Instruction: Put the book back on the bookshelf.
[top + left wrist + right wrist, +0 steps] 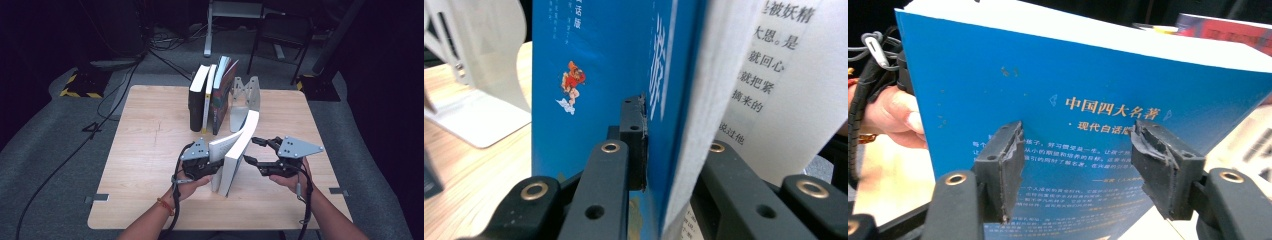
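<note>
Dark floor and cables surround a pale wooden table (150, 150), and near its front edge a person works with two grippers; between them stands a blue book (235, 155) on its lower edge, partly fanned open, with its top bending away toward the far side; the left gripper (212, 167) is clamped on this book, one pad (636, 145) pressed flat on the blue cover and the other jaw on the far side of a bundle of white pages (709, 100), so it holds cover and pages together; the right gripper (252, 152) is just beside the book on the opposite side, with its jaws apart at a middle width; in the right gripper view both worn pads (1005, 165) stand before the blue back cover (1073, 90), and I cannot tell if they touch it; beyond the grippers, well apart, a row of books (210, 95) stands upright against a grey metal bookend (245, 97).
</note>
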Tool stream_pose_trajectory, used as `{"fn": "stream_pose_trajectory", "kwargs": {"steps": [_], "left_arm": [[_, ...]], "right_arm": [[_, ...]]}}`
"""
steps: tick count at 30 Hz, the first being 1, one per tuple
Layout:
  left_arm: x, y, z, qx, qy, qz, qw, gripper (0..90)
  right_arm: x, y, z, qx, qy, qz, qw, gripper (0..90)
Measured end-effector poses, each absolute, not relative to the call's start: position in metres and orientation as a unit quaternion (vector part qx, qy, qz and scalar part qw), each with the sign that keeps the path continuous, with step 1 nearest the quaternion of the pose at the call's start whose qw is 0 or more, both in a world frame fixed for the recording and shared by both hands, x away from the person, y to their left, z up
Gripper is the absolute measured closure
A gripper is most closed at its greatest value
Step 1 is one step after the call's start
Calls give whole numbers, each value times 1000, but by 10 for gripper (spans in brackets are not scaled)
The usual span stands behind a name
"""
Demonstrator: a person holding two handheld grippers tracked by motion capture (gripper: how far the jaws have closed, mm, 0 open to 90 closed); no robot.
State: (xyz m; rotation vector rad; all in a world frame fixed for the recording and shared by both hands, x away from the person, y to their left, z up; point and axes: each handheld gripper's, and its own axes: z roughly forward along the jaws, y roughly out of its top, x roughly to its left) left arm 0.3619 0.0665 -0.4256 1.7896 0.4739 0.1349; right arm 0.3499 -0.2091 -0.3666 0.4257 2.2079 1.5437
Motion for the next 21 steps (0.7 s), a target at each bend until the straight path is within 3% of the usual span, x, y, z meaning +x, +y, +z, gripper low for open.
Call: {"fn": "stream_pose_trajectory", "kwargs": {"steps": [8,13,18,21], "left_arm": [[361,72,-424,786,199,67,581,746],[352,80,-427,815,187,108,537,696],[338,72,-440,866,164,134,452,484],[330,71,-442,875,154,142,436,451]], "right_arm": [[344,-217,-368,152,794,551,207,446],[342,-213,-376,150,804,537,206,440],[339,-207,-390,134,824,511,207,438],[338,-205,-394,130,828,507,198,439]]}}
